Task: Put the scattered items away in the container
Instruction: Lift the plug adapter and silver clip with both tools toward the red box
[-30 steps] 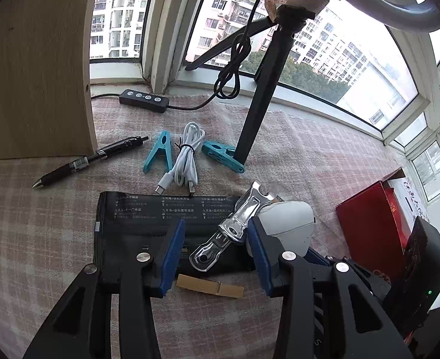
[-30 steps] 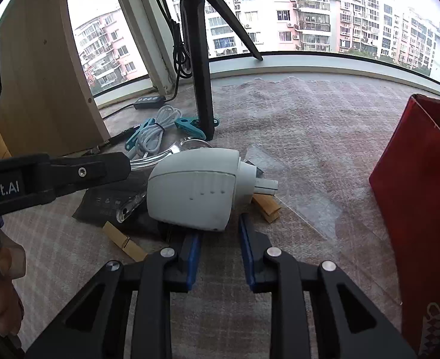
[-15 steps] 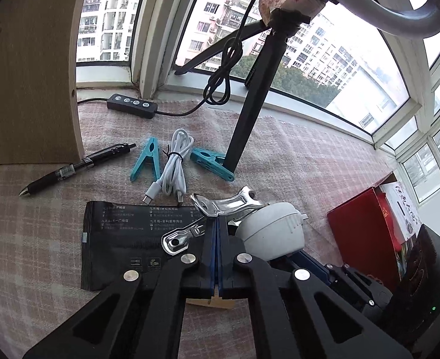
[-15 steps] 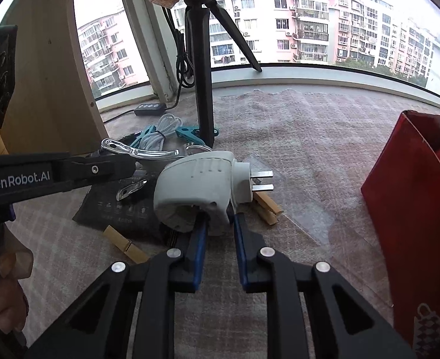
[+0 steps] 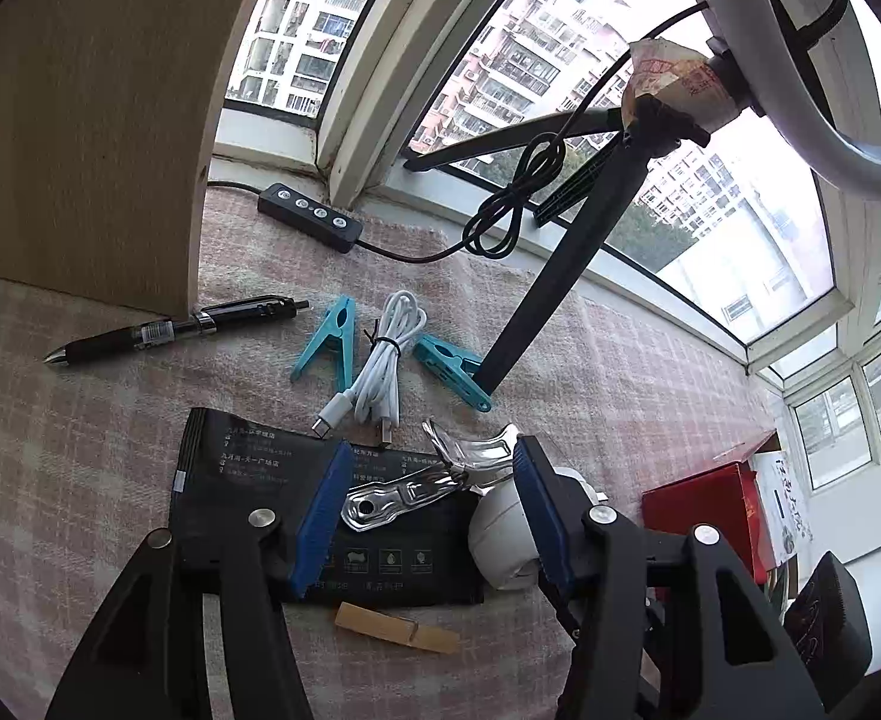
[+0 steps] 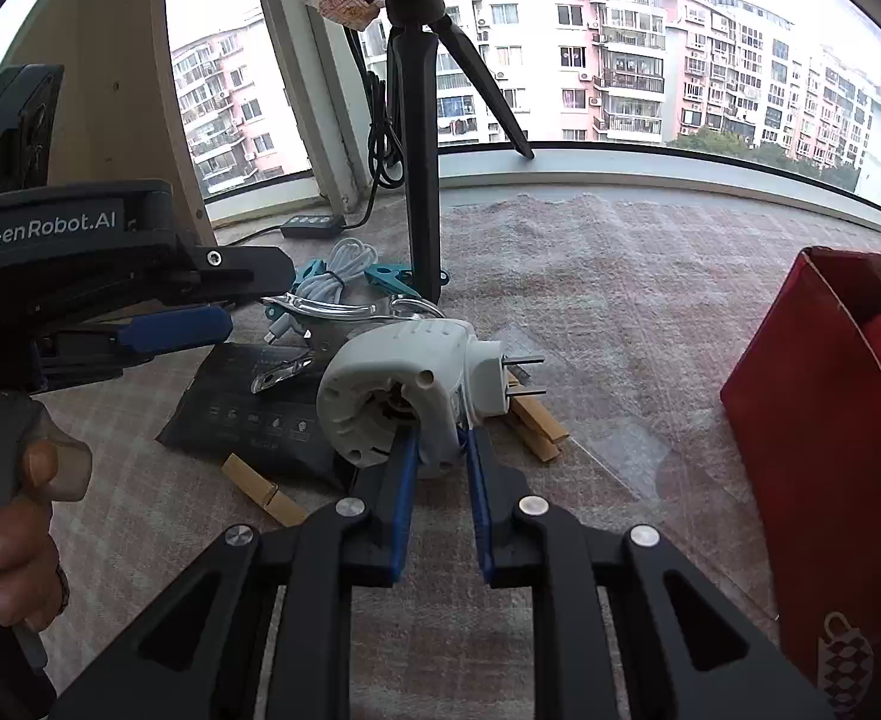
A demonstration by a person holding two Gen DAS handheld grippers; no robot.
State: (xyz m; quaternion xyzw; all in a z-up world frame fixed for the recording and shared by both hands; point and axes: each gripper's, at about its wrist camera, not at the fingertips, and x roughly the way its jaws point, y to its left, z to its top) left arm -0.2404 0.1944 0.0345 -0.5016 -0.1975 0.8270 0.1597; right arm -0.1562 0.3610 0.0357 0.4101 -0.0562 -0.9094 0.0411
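My left gripper [image 5: 428,480] is open, its blue pads on either side of a shiny metal clip [image 5: 428,480] that rests on a black packet [image 5: 248,480]. My right gripper [image 6: 440,450] is shut on a white plug adapter [image 6: 404,384] and holds it above the cloth; the adapter also shows in the left wrist view [image 5: 503,534]. The red box [image 6: 824,420] stands open at the right. Two teal pegs [image 5: 329,342], a white cable [image 5: 380,360], a black pen [image 5: 170,330] and wooden pegs [image 5: 398,627] lie scattered on the cloth.
A black tripod [image 6: 416,180] stands behind the items, with a ring light [image 5: 800,90] on top. A cable controller [image 5: 311,216] lies by the window. A wooden panel [image 5: 80,120] stands at the left. A clear plastic sheet [image 6: 590,420] lies before the red box.
My left gripper was open, shut on the metal clip half a second ago, and is open again with the clip back on the packet. My right gripper has lifted and tilted the white adapter.
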